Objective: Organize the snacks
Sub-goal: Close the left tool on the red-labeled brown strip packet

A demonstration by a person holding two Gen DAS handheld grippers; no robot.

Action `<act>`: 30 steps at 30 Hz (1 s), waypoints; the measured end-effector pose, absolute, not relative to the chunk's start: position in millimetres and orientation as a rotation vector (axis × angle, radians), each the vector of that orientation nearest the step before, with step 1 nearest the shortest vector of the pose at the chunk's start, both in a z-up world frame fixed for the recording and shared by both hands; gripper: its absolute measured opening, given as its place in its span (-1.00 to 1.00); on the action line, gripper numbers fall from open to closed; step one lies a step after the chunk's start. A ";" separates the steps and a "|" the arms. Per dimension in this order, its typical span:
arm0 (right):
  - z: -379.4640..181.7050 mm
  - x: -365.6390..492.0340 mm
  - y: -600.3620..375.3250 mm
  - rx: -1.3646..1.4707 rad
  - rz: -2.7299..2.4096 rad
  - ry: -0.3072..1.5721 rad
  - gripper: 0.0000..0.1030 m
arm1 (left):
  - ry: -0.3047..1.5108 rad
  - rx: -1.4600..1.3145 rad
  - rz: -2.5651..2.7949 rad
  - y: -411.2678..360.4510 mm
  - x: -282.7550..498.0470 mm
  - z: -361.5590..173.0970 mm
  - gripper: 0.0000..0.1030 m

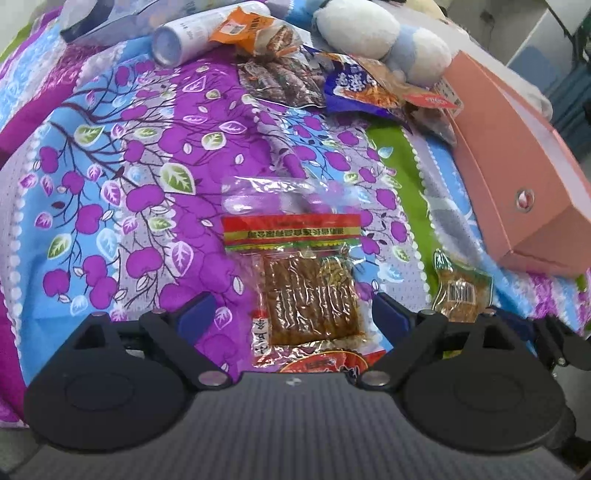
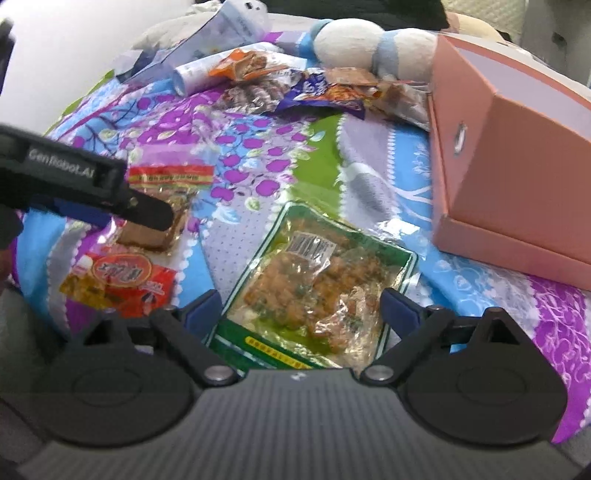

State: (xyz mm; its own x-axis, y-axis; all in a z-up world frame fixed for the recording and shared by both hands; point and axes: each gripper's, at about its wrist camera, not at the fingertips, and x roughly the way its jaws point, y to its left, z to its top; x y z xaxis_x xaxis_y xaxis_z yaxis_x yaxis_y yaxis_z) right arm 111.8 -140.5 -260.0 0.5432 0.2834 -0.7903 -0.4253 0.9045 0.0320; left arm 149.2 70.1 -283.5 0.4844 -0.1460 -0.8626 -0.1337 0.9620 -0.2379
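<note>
Both my grippers, left gripper (image 1: 291, 314) and right gripper (image 2: 301, 308), gape wide, holding nothing. I'd lower each squarely over its snack, the brown packet (image 1: 310, 295) and the green packet (image 2: 317, 291), pinching mid-packet off the bedspread (image 1: 147, 166), well short of the pink box (image 2: 517, 166) at its right edge.

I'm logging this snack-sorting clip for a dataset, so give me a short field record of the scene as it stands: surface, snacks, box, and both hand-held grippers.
surface: floral bedspread
left hand-held gripper: open, astride the red-banded clear packet, pads not pressing
right hand-held gripper: open, astride the green-edged packet, pads not pressing
red snack packet: lying left of the green-edged packet
far snack pile: several packets near a plush toy
pink box: on the right, contents hidden
</note>
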 end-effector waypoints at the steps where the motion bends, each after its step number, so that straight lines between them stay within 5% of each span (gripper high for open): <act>1: -261.0 111.3 -139.4 -0.182 0.428 0.897 0.85 | 1.074 -0.269 -0.005 67.0 149.6 -284.1 0.81; 4: -263.4 109.4 -135.8 -0.212 0.451 0.883 0.78 | 1.077 -0.214 0.001 58.3 150.4 -285.9 0.81; 12: -255.0 106.5 -134.8 -0.213 0.482 0.858 0.21 | 1.100 -0.120 0.011 44.1 154.3 -294.0 0.78; 20: -246.0 106.0 -143.7 -0.157 0.449 0.861 0.18 | 1.069 -0.074 -0.009 40.4 145.7 -287.0 0.25; 30: -237.3 104.1 -150.2 -0.137 0.413 0.869 0.18 | 1.029 -0.164 -0.006 46.8 134.1 -276.6 0.13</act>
